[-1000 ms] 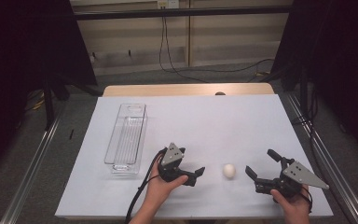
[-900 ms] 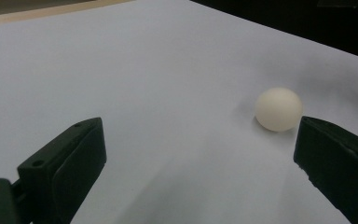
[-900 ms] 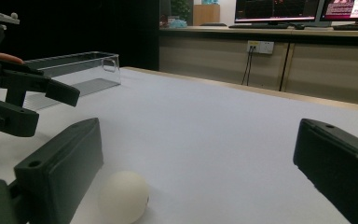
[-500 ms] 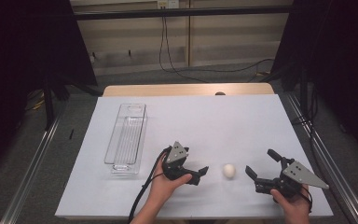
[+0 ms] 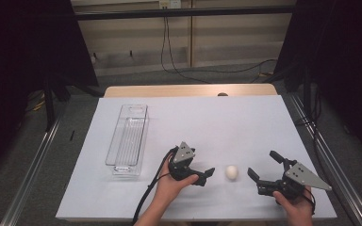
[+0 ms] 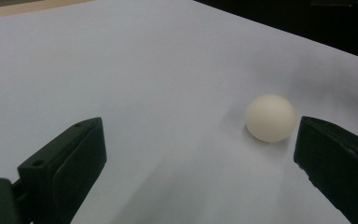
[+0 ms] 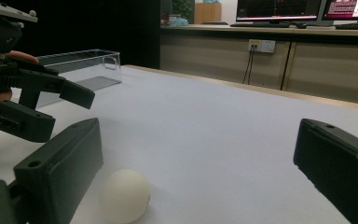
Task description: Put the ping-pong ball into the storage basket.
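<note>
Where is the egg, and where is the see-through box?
egg (image 5: 232,172): high view, middle of its shell.
clear box (image 5: 116,165): high view, its near end wall.

We look along our right gripper (image 7: 196,172), its two black jaws spread wide with bare white surface (image 7: 223,130) between them. A white egg (image 7: 123,195) lies on that surface just beside the jaw at the left of this view; we cannot tell whether it touches. Farther off at the left, our left gripper (image 7: 51,109) hangs low with its jaws apart. Behind it stands a clear plastic tray (image 7: 81,65). Monitors (image 7: 279,9) glow at the back.
</note>
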`<action>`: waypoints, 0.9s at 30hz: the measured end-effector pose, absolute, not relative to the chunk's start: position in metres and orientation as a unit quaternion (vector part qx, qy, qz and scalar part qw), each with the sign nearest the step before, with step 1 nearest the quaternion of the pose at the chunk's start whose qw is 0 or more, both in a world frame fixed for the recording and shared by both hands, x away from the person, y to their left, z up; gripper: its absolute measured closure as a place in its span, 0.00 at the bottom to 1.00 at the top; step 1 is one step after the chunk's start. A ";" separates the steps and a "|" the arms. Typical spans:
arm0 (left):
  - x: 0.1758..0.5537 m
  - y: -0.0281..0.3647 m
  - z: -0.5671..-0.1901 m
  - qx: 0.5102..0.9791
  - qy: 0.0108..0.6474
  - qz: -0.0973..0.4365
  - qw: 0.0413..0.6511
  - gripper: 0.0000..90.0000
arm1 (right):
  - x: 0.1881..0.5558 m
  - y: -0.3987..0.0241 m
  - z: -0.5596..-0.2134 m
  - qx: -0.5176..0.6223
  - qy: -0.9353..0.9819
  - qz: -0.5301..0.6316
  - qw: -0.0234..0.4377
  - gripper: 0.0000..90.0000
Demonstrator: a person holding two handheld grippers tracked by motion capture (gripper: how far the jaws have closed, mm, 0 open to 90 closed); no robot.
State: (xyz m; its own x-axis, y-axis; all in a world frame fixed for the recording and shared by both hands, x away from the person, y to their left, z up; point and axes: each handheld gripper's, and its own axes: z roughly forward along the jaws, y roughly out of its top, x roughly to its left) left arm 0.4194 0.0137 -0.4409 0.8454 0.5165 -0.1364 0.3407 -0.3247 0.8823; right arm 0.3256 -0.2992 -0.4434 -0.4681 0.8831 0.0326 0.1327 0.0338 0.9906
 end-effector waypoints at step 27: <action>0.421 -0.007 -0.440 0.816 0.254 0.076 0.513 0.03 | 0.326 -0.299 -0.443 0.392 0.642 0.573 0.324 0.01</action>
